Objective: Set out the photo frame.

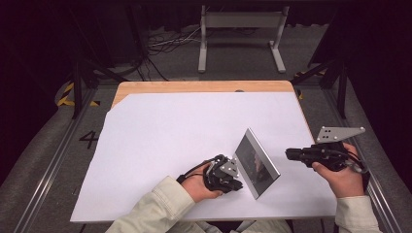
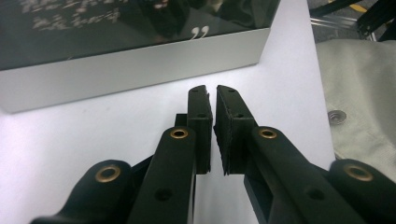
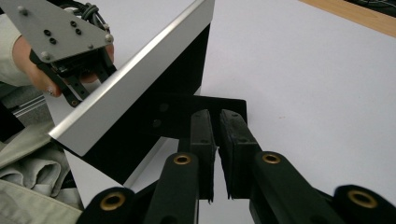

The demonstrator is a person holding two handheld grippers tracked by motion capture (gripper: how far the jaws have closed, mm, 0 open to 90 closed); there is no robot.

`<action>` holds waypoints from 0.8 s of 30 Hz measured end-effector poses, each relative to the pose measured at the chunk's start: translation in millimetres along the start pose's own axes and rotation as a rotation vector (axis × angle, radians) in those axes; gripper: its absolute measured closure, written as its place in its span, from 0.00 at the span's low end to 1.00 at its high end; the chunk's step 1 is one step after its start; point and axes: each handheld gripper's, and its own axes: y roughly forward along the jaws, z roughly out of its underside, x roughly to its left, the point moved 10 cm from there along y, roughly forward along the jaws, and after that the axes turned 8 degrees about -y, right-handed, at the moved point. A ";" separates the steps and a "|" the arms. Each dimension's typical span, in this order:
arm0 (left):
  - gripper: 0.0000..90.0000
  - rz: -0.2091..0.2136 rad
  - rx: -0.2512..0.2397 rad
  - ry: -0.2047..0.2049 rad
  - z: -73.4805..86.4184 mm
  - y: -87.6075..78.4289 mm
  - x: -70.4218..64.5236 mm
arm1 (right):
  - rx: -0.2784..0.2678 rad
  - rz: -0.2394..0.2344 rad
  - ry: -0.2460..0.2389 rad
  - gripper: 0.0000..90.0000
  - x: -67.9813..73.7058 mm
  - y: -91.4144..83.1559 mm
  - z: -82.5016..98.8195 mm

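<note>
Upright on the white-covered counter [image 1: 170, 126] stood 1 flat rectangular picture frame [image 1: 256, 162], its border smooth silvery metal, its glossy dark face carrying pale lettering, its black back propped on a black stand. Just beside its front edge, the left gripper [image 2: 212, 93] kept its black jaws a narrow slit apart, holding nothing. Behind it, the right gripper [image 3: 215, 116] showed the same slim gap, also empty.

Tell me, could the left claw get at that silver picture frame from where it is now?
Probably yes: the left claw sits just in front of the picture frame, with only bare white table between them.
</note>
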 end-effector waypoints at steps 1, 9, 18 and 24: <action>0.94 -0.003 0.000 -0.005 0.6 -1.6 0.9 | 0.002 -0.002 0.002 0.91 1.2 0.0 -1.5; 0.92 -0.021 -0.021 -0.025 2.4 -14.1 10.2 | -0.002 -0.021 0.021 0.88 11.8 -1.6 -13.0; 0.90 -0.042 -0.035 -0.054 5.6 -24.4 20.5 | -0.018 -0.021 0.029 0.82 23.0 -7.8 -25.6; 0.89 -0.053 -0.049 -0.066 7.0 -30.2 26.4 | -0.018 -0.035 0.080 0.74 26.7 -6.9 -28.1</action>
